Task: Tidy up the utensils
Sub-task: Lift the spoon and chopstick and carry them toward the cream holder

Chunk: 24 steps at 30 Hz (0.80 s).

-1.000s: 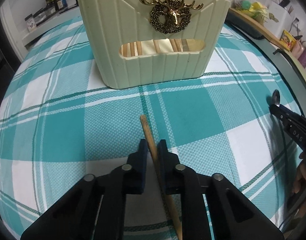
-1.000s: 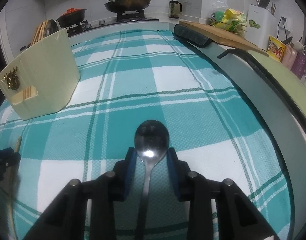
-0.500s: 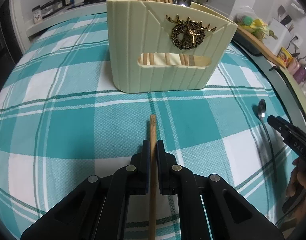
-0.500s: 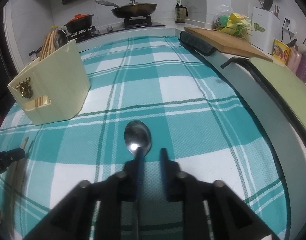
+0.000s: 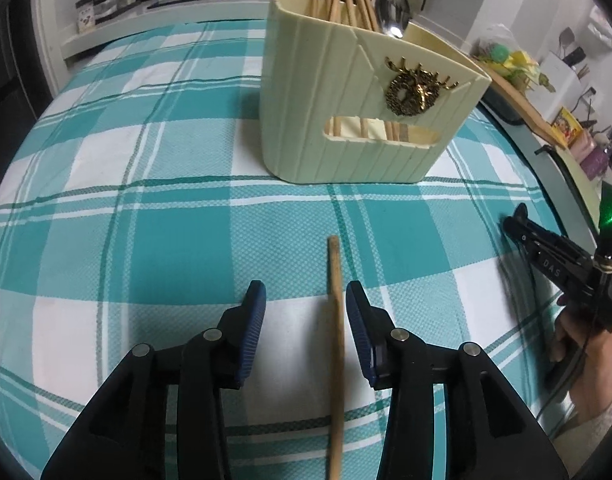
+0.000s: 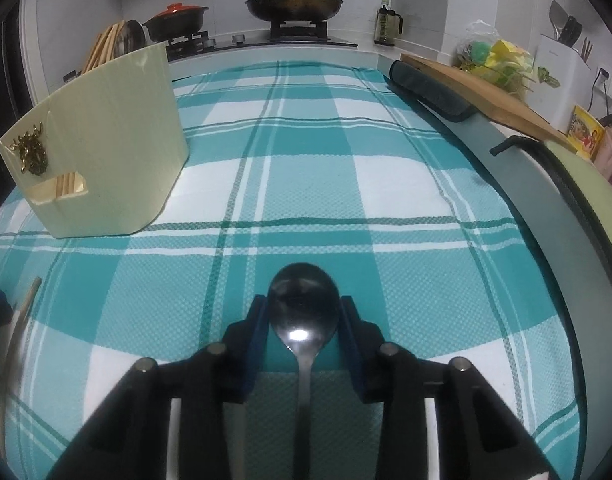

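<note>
The left hand-held gripper [image 5: 306, 308] has let go: half a second back its blue pads were pinched on the slim wooden chopstick [image 5: 336, 336], and now the jaws stand wide apart with the stick lying loose on the teal-and-white checked tablecloth [image 5: 145, 200] over the table, closer to the right pad than the left. Ahead in this view sits the cream ribbed plastic utensil holder [image 5: 346, 120] with its brass deer emblem, already bristling with chopsticks and one spoon, and nothing lies between stick and holder. Over to the right wrist view: the right hand-held gripper [image 6: 301, 320] has spread too, and the shiny steel spoon [image 6: 303, 304] rests bowl-up on the cloth between its parted pads, whether touching them I cannot tell. The holder [image 6: 105, 152] waits well off to the left here. Looks like a re-grip on both sides; next, each needs to close squarely on its piece, lift, and tip it into the holder's open top. Stove, pans and a wooden cutting board [image 6: 486, 92] sit well clear.
</note>
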Each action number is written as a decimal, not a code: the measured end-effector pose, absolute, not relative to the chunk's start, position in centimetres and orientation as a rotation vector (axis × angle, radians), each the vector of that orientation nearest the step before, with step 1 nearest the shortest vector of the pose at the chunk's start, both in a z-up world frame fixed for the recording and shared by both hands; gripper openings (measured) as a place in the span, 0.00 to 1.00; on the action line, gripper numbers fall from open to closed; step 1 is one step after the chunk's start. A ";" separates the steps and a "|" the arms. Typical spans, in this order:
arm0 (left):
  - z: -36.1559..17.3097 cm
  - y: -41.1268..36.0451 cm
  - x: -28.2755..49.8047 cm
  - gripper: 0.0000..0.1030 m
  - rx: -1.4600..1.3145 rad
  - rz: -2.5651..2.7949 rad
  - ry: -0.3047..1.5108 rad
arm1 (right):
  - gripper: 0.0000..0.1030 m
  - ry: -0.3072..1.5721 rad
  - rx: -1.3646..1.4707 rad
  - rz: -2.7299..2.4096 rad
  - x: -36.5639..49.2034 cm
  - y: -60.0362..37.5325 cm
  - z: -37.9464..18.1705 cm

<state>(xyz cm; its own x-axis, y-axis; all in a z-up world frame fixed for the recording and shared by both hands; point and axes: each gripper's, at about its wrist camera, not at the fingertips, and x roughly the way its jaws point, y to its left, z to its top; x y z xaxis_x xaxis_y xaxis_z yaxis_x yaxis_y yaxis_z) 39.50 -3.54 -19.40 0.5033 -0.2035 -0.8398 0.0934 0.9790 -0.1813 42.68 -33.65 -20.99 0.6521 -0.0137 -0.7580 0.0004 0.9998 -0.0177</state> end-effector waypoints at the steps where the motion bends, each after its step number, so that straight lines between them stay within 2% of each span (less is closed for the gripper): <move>1: -19.3 -3.1 39.4 0.46 -0.122 -0.180 1.029 | 0.35 0.843 -0.006 -0.003 42.4 -33.8 -20.7; 6: -19.0 -2.4 39.1 0.48 -0.132 -0.219 1.034 | 0.35 0.774 0.021 0.022 41.0 -34.2 -18.7; 12: -20.5 -6.4 40.0 0.46 0.031 -0.222 1.070 | 0.35 0.746 0.026 0.050 40.0 -33.6 -17.5; 14: -21.4 -7.8 40.6 0.30 0.102 -0.201 1.090 | 0.35 0.740 0.033 0.059 39.7 -33.4 -17.3; 16: -21.6 -8.7 40.7 0.07 0.138 -0.193 1.074 | 0.35 0.732 0.033 0.064 39.4 -33.3 -17.1; 20: -20.5 -8.5 40.7 0.05 0.079 -0.227 1.050 | 0.35 0.709 0.056 0.088 38.6 -33.3 -16.1; 24: -15.9 -6.8 38.9 0.05 -0.023 -0.260 0.920 | 0.35 0.662 0.068 0.127 37.4 -33.1 -13.8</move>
